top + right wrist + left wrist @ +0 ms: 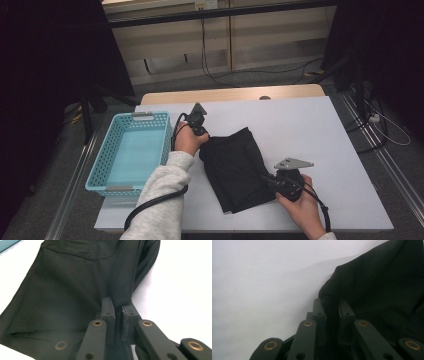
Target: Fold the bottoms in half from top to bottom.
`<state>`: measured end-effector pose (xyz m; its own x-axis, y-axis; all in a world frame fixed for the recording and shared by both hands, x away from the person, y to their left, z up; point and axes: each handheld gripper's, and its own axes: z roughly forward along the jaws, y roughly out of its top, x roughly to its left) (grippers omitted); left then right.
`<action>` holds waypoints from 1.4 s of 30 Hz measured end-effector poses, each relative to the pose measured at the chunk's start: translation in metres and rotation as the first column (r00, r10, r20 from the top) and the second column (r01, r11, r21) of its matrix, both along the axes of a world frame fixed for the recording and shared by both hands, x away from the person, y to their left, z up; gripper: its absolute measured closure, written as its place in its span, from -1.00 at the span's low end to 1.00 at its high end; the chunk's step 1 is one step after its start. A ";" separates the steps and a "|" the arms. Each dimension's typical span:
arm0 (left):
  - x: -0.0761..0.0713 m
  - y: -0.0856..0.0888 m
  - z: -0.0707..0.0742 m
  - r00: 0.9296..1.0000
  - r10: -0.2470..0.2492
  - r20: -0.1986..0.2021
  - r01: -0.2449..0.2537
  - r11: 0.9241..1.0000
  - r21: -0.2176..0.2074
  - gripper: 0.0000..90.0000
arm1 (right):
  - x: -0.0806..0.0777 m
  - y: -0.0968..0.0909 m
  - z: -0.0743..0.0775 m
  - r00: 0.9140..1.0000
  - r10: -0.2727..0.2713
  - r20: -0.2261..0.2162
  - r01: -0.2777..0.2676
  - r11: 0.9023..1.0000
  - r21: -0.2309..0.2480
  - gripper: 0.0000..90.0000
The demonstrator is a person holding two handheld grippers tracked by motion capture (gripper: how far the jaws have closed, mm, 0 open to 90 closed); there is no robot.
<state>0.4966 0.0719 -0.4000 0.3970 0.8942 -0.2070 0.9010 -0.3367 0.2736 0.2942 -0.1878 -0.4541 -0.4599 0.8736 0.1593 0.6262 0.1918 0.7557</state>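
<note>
Bench (320,130): flat white top. Black cloth (237,167), smooth, thin, folded oblong, lies mid-bench just right of the teal lattice basket (131,150). Grasp step looks done: left tool (331,305) pinches the cloth's far corner, right tool (118,305) pinches its near right edge. Next, probably: lift both evenly, carry left over the basket.

Garment (240,167) mid-table (310,130), basket (131,150) at its left, overhanging the edge.
</note>
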 end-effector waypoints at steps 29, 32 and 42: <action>0.015 0.012 0.087 0.993 -0.002 -0.122 0.019 0.991 0.134 0.79 | -0.008 0.027 0.026 0.987 0.078 0.143 -0.082 0.996 0.021 0.85; 0.015 0.015 0.098 0.993 -0.006 -0.116 0.022 0.990 0.139 0.79 | -0.006 0.029 0.031 0.985 0.087 0.148 -0.094 0.995 0.042 0.84; 0.020 0.029 0.130 0.993 0.019 -0.117 0.000 0.987 0.161 0.79 | -0.004 0.048 0.039 0.968 0.098 0.230 -0.114 0.992 0.057 0.84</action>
